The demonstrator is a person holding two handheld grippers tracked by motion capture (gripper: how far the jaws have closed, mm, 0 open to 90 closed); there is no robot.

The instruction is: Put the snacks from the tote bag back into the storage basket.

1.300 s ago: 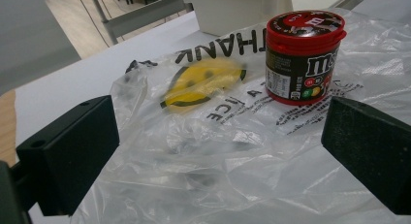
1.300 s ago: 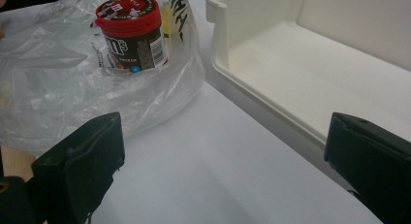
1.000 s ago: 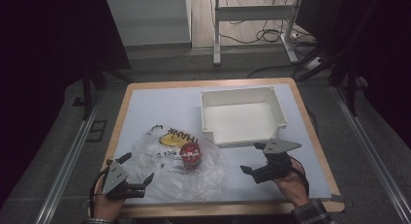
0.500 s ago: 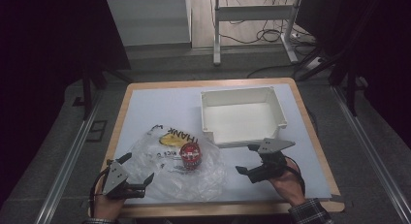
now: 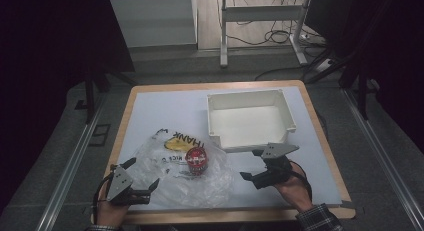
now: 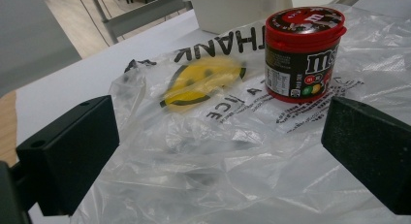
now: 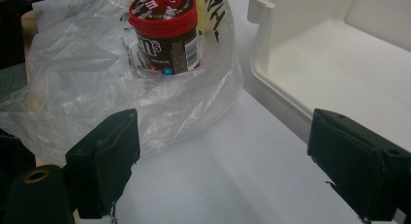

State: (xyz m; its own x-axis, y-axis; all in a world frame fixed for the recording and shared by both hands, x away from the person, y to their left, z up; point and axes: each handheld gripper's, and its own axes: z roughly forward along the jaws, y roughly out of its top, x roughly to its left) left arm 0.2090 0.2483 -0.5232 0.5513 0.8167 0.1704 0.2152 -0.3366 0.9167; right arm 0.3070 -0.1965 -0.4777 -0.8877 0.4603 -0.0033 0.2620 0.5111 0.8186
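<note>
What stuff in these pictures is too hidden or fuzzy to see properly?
- Candy tub: small label print too tiny to read in the left gripper view; in the right gripper view its base sits behind the plastic bag.
- Smiley print on the bag: blurred in the left gripper view.
- White bin: cut off by the right gripper view's edges.
- Bag lettering: partly lost in creases in the high view.

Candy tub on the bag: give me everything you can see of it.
The candy tub is a short round container with a red screw-style lid and red base rim, wrapped in a dark brown label with white lettering, small print and coloured candy pictures. It looks like plastic, lid on, standing upright. It sits on the crumpled clear plastic bag, beside the bag's yellow smiley print, in front of the white bin. Neither gripper touches it; both are open and short of it.
</note>
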